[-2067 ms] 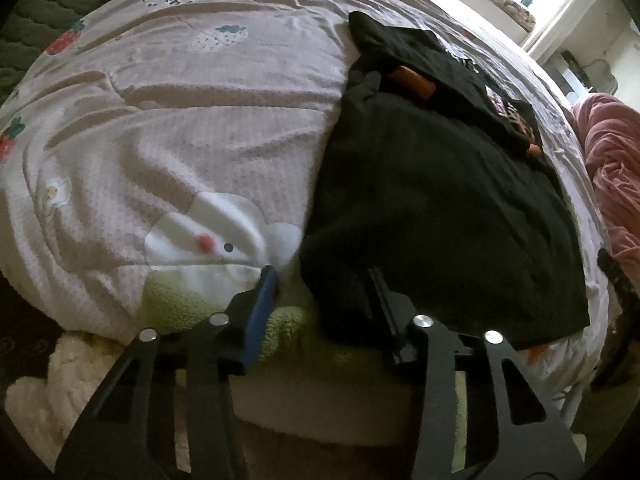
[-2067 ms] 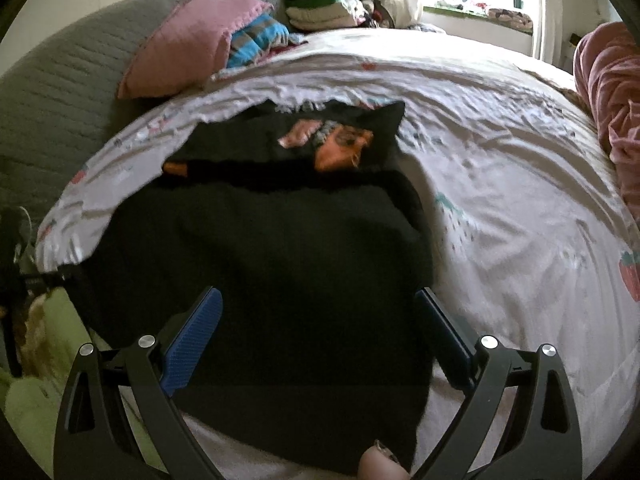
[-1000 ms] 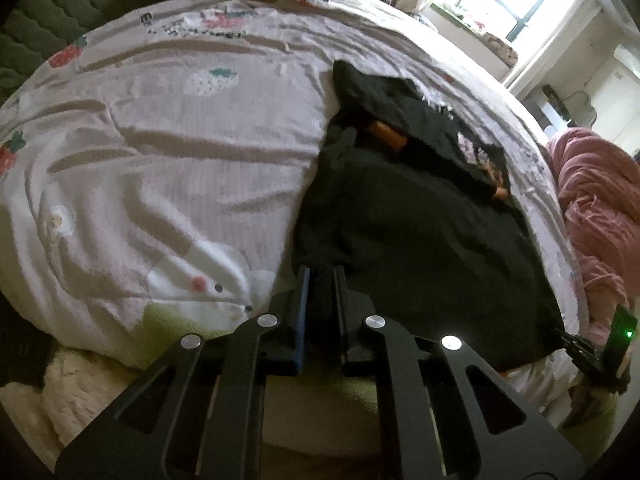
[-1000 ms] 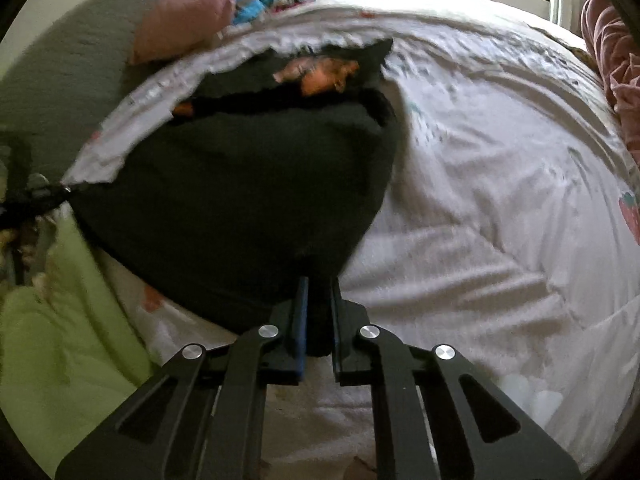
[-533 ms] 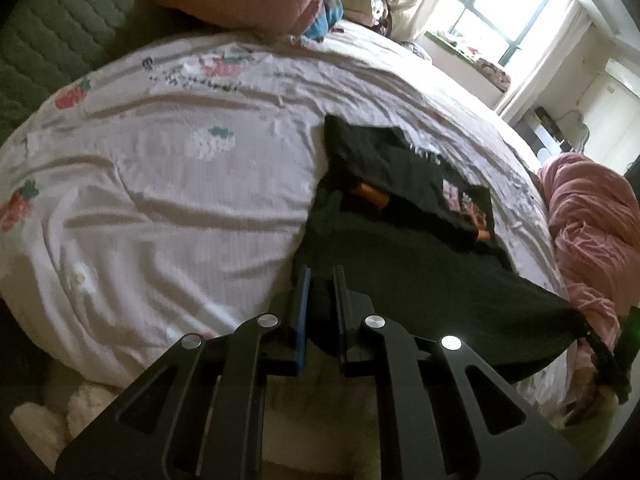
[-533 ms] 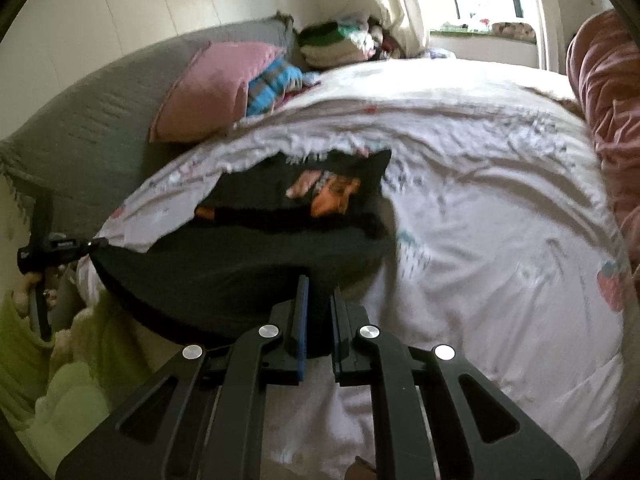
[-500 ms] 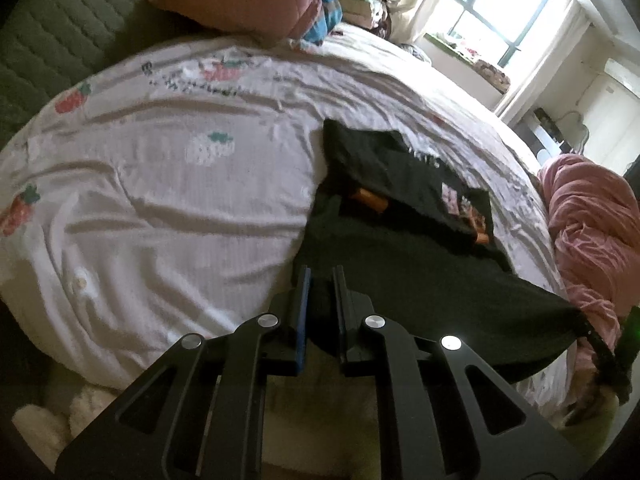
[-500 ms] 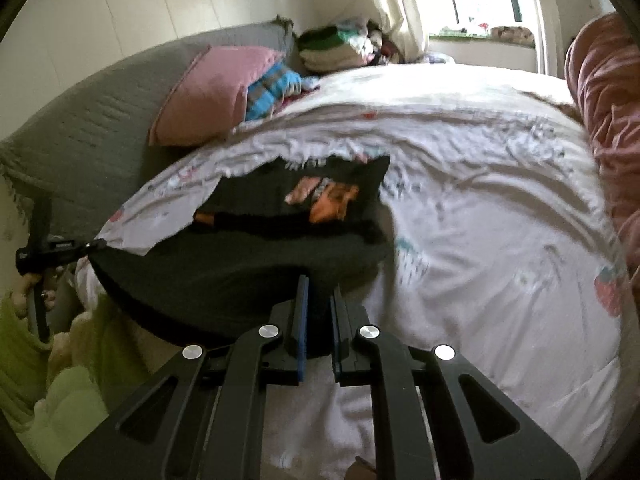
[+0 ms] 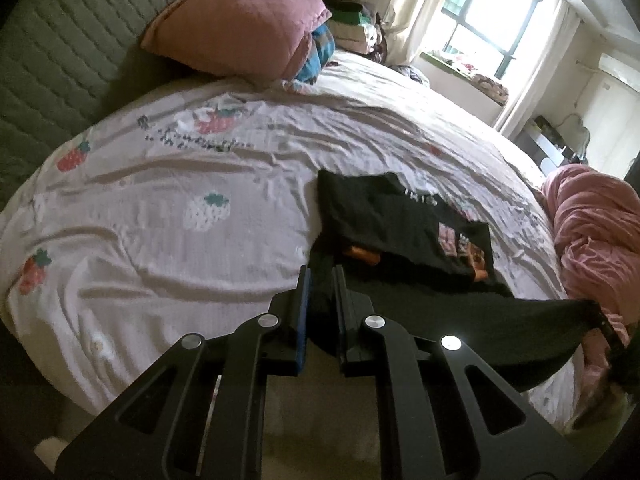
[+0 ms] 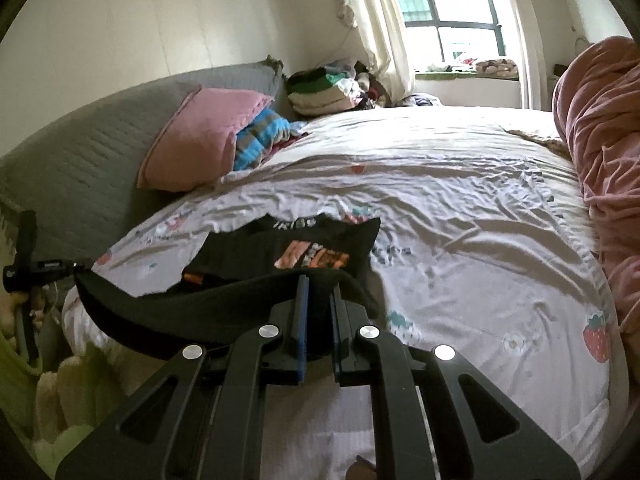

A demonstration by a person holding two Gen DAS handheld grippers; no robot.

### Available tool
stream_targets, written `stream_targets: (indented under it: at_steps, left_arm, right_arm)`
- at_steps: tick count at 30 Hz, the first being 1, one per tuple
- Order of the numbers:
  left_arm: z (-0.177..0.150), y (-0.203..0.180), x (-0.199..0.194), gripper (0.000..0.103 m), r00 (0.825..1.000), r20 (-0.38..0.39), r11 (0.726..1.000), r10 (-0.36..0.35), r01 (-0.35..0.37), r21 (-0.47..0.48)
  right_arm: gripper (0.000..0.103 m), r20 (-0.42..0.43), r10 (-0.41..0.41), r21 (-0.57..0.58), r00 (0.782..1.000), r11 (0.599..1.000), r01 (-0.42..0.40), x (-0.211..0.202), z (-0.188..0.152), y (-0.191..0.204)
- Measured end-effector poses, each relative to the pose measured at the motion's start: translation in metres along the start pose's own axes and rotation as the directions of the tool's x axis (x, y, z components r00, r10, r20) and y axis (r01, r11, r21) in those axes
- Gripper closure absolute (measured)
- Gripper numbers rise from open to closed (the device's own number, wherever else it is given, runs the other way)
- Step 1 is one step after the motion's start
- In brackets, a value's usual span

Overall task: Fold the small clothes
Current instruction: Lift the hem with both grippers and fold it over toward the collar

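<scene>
A black garment (image 9: 460, 316) hangs stretched in the air above the near edge of the bed. My left gripper (image 9: 322, 276) is shut on one near corner of it. The right gripper (image 10: 318, 284) is shut on the other near corner of the black garment (image 10: 192, 312). In each wrist view the other gripper shows at the far end of the taut hem: the right gripper (image 9: 610, 332) and the left gripper (image 10: 36, 266). Beyond lies a folded black shirt (image 9: 400, 220) with an orange print (image 10: 312, 256), flat on the strawberry-print sheet (image 9: 180, 208).
A pink pillow (image 9: 240, 24) and a striped blue cloth (image 10: 260, 136) lean against the grey headboard (image 10: 80, 160). Folded clothes (image 10: 324, 92) are stacked near the window. A pink duvet (image 10: 600, 140) is heaped on the right. Green and cream fleece (image 10: 60, 400) lies off the near bed edge.
Both grippers closed on the black garment's near corners and lifted them off the bed. The hem now hangs taut between them, and both views tilted up toward the headboard and window.
</scene>
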State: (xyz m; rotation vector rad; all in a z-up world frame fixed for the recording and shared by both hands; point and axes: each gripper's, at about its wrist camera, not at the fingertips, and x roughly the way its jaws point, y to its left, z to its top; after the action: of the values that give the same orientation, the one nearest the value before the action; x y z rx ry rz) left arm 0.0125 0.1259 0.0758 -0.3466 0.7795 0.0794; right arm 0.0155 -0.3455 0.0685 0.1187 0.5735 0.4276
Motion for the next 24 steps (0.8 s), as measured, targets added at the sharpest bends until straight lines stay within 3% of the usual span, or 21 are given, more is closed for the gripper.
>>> stream_targets:
  at_steps: [11,24]
  left_arm:
    - [0.044,-0.014,0.019,0.099,0.998,0.059,1.000,0.013,-0.015,0.027]
    - [0.092,-0.022,0.054,0.100,0.992,0.123,0.999,0.038,-0.041,0.023]
  right_arm:
    - [0.095,0.052,-0.055,0.042,0.997,0.998,0.053,0.029,0.033,-0.011]
    - [0.095,0.043,-0.107,0.089,0.993,0.991,0.103,0.076,0.060,-0.023]
